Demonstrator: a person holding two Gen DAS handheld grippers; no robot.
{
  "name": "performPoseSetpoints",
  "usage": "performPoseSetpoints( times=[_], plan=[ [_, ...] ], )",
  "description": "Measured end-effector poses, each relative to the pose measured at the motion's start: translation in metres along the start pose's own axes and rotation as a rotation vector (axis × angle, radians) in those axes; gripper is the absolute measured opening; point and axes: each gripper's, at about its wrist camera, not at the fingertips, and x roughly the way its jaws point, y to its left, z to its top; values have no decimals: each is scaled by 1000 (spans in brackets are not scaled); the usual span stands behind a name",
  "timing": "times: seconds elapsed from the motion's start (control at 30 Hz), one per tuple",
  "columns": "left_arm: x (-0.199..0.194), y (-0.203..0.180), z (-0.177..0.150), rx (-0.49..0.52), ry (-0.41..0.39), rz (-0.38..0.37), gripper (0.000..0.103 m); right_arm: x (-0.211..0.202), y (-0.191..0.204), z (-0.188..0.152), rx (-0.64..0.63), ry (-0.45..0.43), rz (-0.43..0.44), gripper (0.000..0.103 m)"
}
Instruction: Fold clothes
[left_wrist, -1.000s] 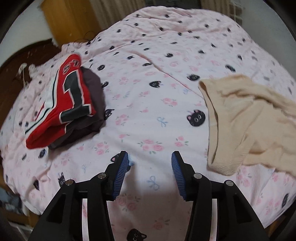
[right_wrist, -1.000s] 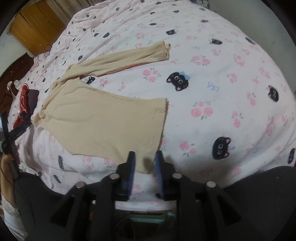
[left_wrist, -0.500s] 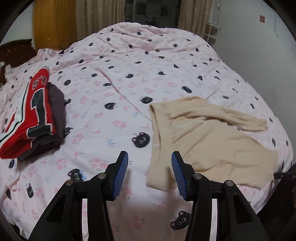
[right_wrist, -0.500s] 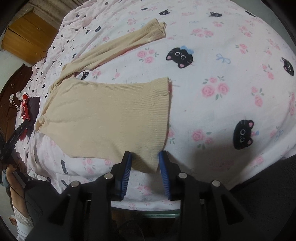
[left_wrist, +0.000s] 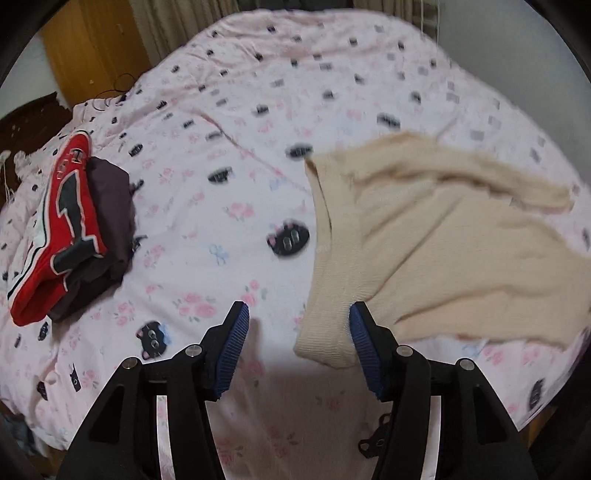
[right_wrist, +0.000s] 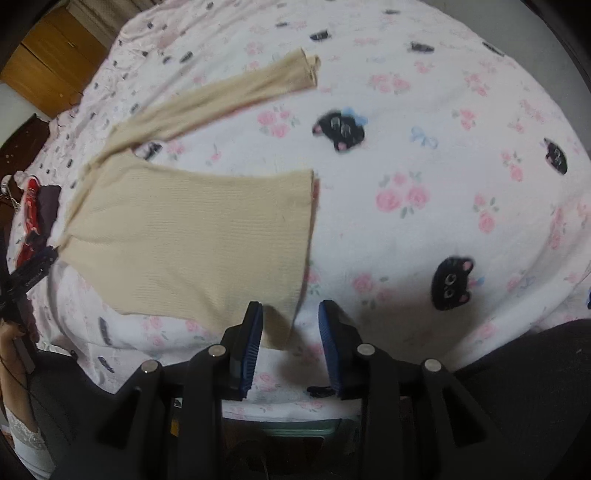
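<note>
A beige knit sweater (left_wrist: 443, 251) lies spread on the bed, one long sleeve (right_wrist: 236, 96) stretched out away from its body (right_wrist: 192, 236). My left gripper (left_wrist: 299, 314) hovers over the sweater's narrow ribbed end. Its jaws are opening, and that end lies between them by the right pad, which does not press on it. My right gripper (right_wrist: 290, 308) is open over the hem corner, which lies between its fingers close to the left pad. The left gripper's tip (right_wrist: 35, 267) also shows at the sweater's far end.
A folded red jersey (left_wrist: 62, 214) lies on a dark folded garment (left_wrist: 110, 206) at the bed's left. The pink bedcover (left_wrist: 221, 184) has cat faces and roses. A wooden wardrobe (left_wrist: 92, 48) stands behind. A person's dark clothing (right_wrist: 535, 387) fills the lower right.
The left gripper has swung right from bare bedcover to the sweater's end, and its jaws have spread wider. The right gripper stays over the hem corner.
</note>
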Motion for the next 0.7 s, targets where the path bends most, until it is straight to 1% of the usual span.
performPoseSetpoints(
  times=[0.07,0.13,0.2,0.23,0.27,0.33,0.47,0.53,0.6,0.7],
  plan=[
    [-15,13,8,-70,-74,-43,52,-17,-1,11,-14,-46,20,33],
    [-20,26,22,-150,-120,-104,53,-32,-5,28,-12,-85,45,35],
    [-15,36,39,-222,-133,-160,53,-40,-10,49,0,-108,73,36],
    [-9,37,49,-240,-129,-182,53,-42,-11,60,8,-117,86,37],
    [-2,37,58,-255,-123,-201,53,-44,-13,72,16,-125,99,38],
    [22,30,75,-245,-79,-198,53,-44,-10,99,9,-138,116,38],
    [77,16,101,-229,48,-210,53,-30,-3,150,19,-122,182,38],
    [96,14,105,-241,85,-218,53,-16,0,176,18,-103,198,39],
    [111,13,107,-243,121,-234,53,-2,-2,193,27,-87,193,39],
    [120,8,106,-198,143,-239,53,12,-18,206,52,-99,219,39]
  ],
)
